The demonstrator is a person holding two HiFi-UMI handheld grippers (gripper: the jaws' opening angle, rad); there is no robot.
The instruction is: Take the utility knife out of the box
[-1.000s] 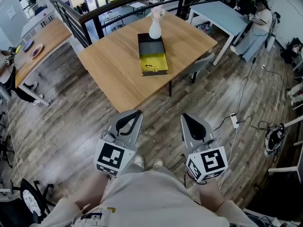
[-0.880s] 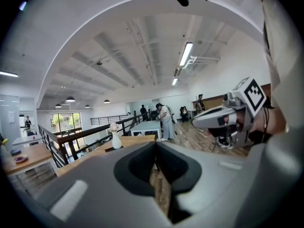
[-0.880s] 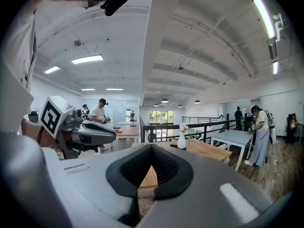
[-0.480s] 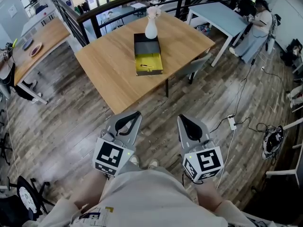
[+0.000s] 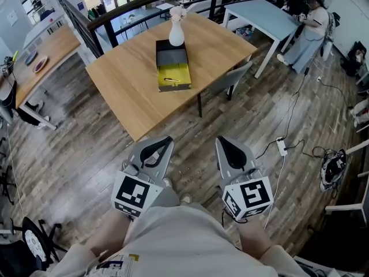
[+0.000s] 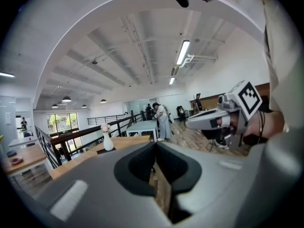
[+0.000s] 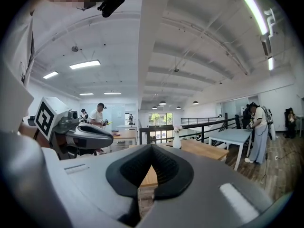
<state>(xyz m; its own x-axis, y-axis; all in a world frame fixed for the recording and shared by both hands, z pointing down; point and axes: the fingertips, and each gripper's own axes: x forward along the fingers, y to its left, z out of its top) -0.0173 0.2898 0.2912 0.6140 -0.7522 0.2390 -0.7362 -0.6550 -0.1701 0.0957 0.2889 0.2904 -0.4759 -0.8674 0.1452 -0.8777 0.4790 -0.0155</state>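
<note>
1. My left gripper (image 5: 164, 139) has its jaws closed together with nothing between them. Its own view shows the two dark pads meeting at the tip.
2. My right gripper (image 5: 223, 141) looks the same: jaws closed against each other and empty.
3. I hold both grippers side by side low in front of my body, over the wooden floor (image 5: 81, 143). Each has its marker cube nearest me, and both point toward the bench (image 5: 124, 79).
4. The bench is a light wooden one, well apart from both grippers, and neither gripper touches anything on it.
5. The box (image 5: 173, 68) lies near the middle of the bench. It is open, with a dark half on the far side and a yellow-lined half on the side nearer me.
6. The utility knife (image 5: 169, 79) shows as a small dark shape lying in the yellow half of the box. It is too small for me to make out more.
7. A white vase (image 5: 176, 33) stands upright just beyond the far end of the box. It appears in both gripper views too, ahead of the jaws.
8. A grey chair (image 5: 230, 81) is tucked in at the bench's right edge.
9. A pale blue table (image 5: 259, 13) stands beyond the bench to the right, with a person (image 5: 311, 30) at its far end.
10. A white power strip (image 5: 282, 147) and its cables lie on the floor to my right.
</note>
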